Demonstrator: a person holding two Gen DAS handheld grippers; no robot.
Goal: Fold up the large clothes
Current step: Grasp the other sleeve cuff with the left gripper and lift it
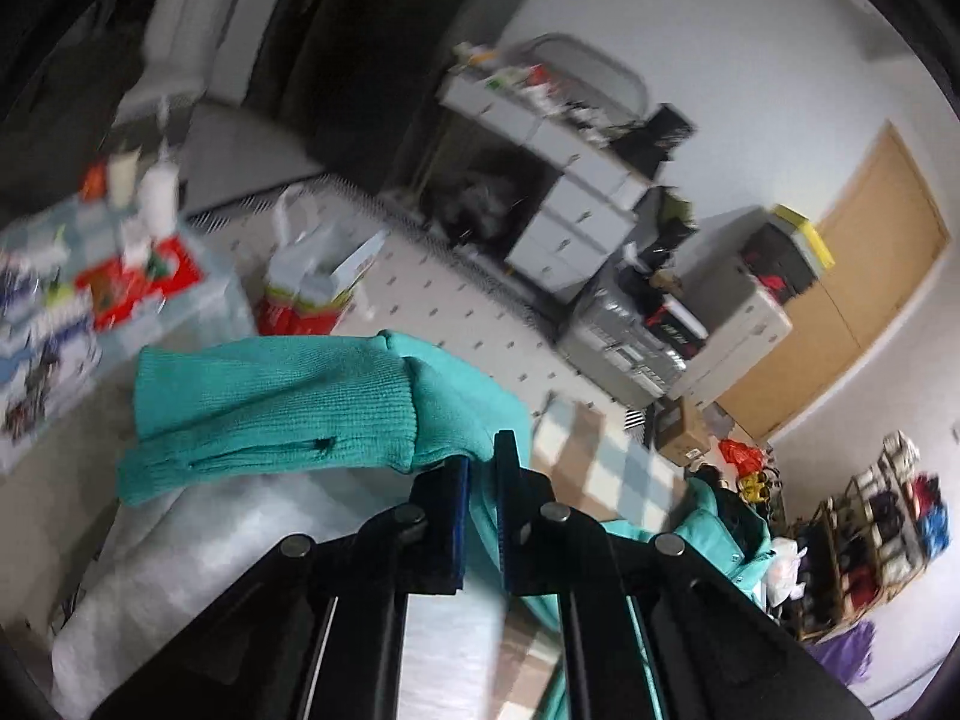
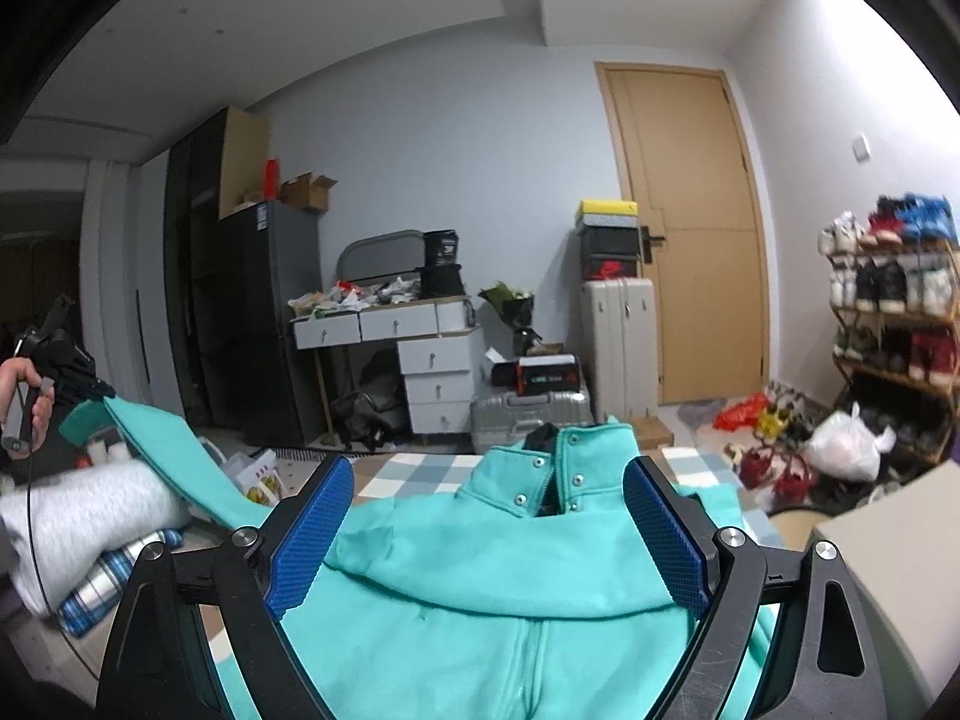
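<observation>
A teal zip-up jacket (image 2: 480,618) lies spread on a checked sheet (image 2: 414,471), its snap collar (image 2: 561,468) pointing away from me. My right gripper (image 2: 489,534) hovers just over the chest below the collar, open wide, and its blue pads (image 2: 312,534) touch no cloth. My left gripper (image 1: 483,480) is shut on the jacket's sleeve (image 1: 270,408) just behind the ribbed cuff, which flops over to the left. In the right wrist view a hand (image 2: 18,384) holds the left gripper (image 2: 90,390) at the far left, with the sleeve (image 2: 174,462) lifted in a slanted band.
A grey-white pillow (image 2: 78,510) lies left of the jacket, under the raised sleeve. A pale box (image 2: 888,546) stands close on the right. Beyond the bed are a cluttered desk with drawers (image 2: 414,324), a silver suitcase (image 2: 528,414), a shoe rack (image 2: 888,324) and a wooden door (image 2: 690,228).
</observation>
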